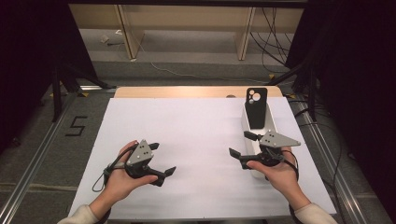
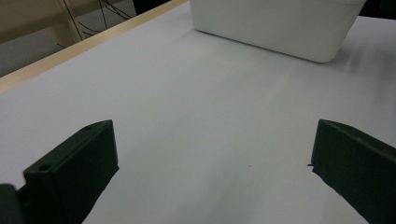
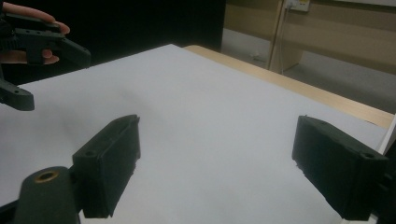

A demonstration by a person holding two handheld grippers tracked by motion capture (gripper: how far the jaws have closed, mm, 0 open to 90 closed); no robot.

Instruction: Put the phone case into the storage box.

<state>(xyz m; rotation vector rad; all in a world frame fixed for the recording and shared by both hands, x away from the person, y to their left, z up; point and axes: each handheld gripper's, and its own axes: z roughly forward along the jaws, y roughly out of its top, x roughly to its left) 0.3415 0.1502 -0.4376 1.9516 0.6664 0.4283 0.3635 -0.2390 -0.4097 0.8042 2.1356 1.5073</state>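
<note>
A black phone [image 1: 256, 109] stands upright, camera side toward me, in the far end of a long white box [image 1: 246, 124] at the right of the table. My right gripper [image 1: 239, 143] hovers at the near end of that box with its jaws open toward the table's middle and nothing between them; the right gripper view shows the same gap [image 3: 217, 158] over bare white sheet. My left gripper [image 1: 162, 158] is held low at the near left, open and empty [image 2: 215, 158]. Its view looks across the sheet at the white box [image 2: 275, 23].
A white sheet [image 1: 196, 140] covers the table, with a wooden edge [image 1: 196, 91] showing at the far side. Black curtains and metal rails [image 1: 37, 154] flank it. Cables [image 1: 271, 42] lie on the floor beyond. The other hand's gripper [image 3: 42, 42] shows far left in the right gripper view.
</note>
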